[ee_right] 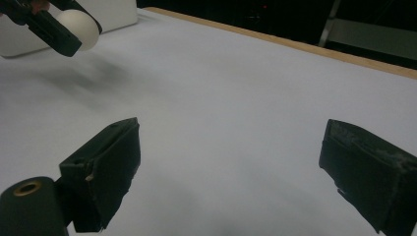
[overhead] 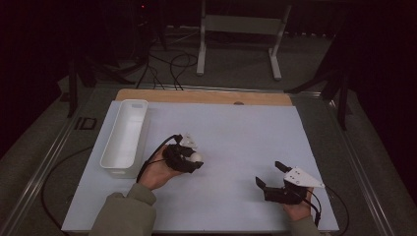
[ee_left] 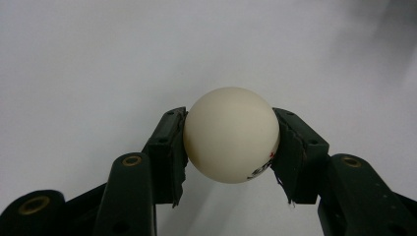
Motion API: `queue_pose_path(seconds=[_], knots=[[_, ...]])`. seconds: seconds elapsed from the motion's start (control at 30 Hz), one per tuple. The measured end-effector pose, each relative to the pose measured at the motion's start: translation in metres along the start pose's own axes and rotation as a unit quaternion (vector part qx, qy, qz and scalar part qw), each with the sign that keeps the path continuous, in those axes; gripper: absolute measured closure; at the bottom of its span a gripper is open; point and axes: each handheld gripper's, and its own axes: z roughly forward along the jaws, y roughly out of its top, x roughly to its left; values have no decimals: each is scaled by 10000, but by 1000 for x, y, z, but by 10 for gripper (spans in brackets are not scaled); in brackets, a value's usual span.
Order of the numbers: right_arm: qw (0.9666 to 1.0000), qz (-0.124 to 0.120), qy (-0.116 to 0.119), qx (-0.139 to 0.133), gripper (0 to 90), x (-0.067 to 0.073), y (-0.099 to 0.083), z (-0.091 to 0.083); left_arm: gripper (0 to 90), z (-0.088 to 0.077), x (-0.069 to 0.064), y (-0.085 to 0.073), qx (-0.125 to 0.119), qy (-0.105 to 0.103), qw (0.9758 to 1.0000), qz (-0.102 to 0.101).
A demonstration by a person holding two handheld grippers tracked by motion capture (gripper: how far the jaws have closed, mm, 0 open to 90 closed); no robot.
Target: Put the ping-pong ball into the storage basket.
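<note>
Left tongs (ee_left: 230, 147) pinched a smooth cream-white plastic ball (ee_left: 231, 135) above the white counter (overhead: 236, 137), right tongs (ee_right: 231, 172) spread empty; the round ball could squirt free if pressure slackened.

Ball (ee_left: 231, 135): smooth, matt-to-satin cream plastic w/ small printed mark near the bottom. Left gripper (ee_left: 231, 147): black matt plastic arms, brass-looking inserts in the screw holes; pads (ee_left: 169, 147) look like dark rubber or foam, edges frayed & rough. Right gripper (ee_right: 231, 167): same black matt plastic; pads (ee_right: 364, 167) scuffed, greyish wear on faces. Plate on top of it, in high view: pale grey, flat, matt. Table (overhead: 236, 142): white matt sheet, smooth, paper- or plastic-like; bare wood strip (overhead: 206, 96) along far edge. Bin (overhead: 125, 137): white plastic, smooth, slight sheen. Sleeve (overhead: 125, 211): olive cloth, soft-looking.
</note>
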Motion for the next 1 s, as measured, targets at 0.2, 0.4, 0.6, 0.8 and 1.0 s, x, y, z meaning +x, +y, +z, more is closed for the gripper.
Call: queue_pose_path(seconds=[0.2,0.4,0.6,0.8,1.0], knots=[[10000,4,-2,2,83,0,0,0,512,-1,0,0,12,29,10000,18],[10000,4,-5,4,83,0,0,0,512,-2,1,0,-14,37,10000,8],[10000,5,-8,8,83,0,0,0,512,-4,0,1,-12,34,10000,20],[10000,6,-7,6,83,0,0,0,512,-6,0,2,-10,42,10000,29],[10000,6,-9,5,83,0,0,0,512,-7,-1,3,-4,29,10000,61]])
